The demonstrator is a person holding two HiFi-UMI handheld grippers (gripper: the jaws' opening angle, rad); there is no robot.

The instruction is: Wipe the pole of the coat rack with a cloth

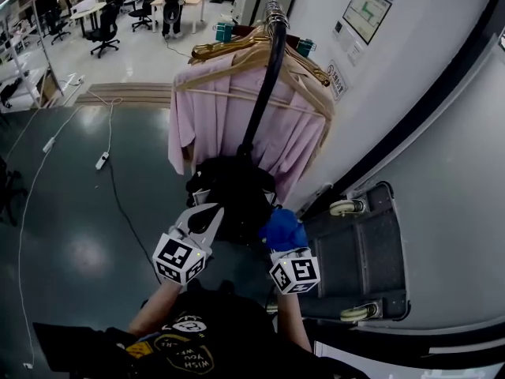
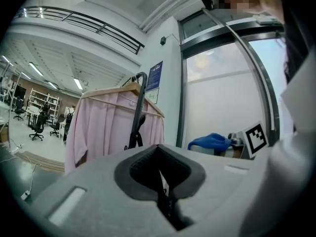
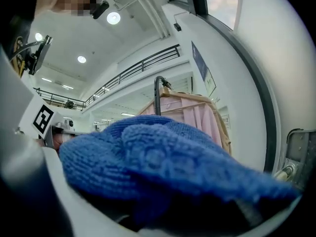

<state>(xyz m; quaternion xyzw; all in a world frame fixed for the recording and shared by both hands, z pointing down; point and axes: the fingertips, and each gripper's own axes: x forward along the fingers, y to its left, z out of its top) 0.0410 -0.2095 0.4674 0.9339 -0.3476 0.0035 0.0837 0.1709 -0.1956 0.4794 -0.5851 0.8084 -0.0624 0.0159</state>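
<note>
– Since we have the blue cloth (image 1: 282, 229) bunched in the right gripper (image 1: 285, 241), jaws clamped on it, where does the pole (image 1: 264, 85) sit from there?
– Ahead and a little to the left. In the head view the black pole runs from the hooked top of the coat rack (image 1: 273, 22) down between the pink shirts (image 1: 225, 125) into a dark garment (image 1: 233, 188) near both grippers. The right gripper view shows it upright beyond the cloth.
– Are we touching it?
– No, cloth and pole are apart; we judge wiping has not begun.
– And the left gripper (image 1: 211, 210)?
– Its 2 jaws are pressed together with nothing between them; the pole stands beyond them, slightly left of centre in its view.
– Which gripper is nearer?
– About even, we think: 1 sits left of the pole's line, 1 right. Only the right carries cloth, so that one counts.
– What does the next move need?
– The pole's long axis is vertical, so we would push the cloth forward and leftward onto it, then stroke along its length. The shirts hang close on both sides, so we expect the cloth may brush them.
</note>
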